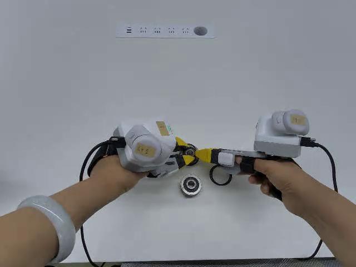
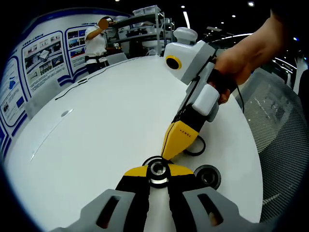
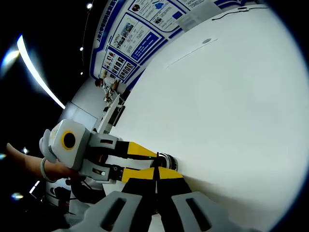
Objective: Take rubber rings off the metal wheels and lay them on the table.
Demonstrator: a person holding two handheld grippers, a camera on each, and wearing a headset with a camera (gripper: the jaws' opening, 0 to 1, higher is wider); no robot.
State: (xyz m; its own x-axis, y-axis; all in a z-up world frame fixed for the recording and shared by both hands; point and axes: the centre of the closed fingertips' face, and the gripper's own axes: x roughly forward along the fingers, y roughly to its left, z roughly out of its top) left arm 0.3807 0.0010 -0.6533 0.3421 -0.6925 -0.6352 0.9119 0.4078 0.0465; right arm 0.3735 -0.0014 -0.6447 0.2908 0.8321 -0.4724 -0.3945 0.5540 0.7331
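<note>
clamping a metal wheel (image 2: 158, 169) mid-frame between fingers of the left gripper (image 2: 159, 174). touching its rim with fingers of the right gripper (image 3: 155, 175), pressed shut. lying on the bench (image 1: 167, 83) just below: second wheel (image 1: 191, 185), loose rubber ring (image 1: 212, 178).

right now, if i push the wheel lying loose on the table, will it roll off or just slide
The wheel lies flat on the table, so a push would probably slide it, not roll it. It looks like solid metal, so it is likely stiff and heavy for its size. Its dark rim, seemingly rubber, may drag a little.
</note>
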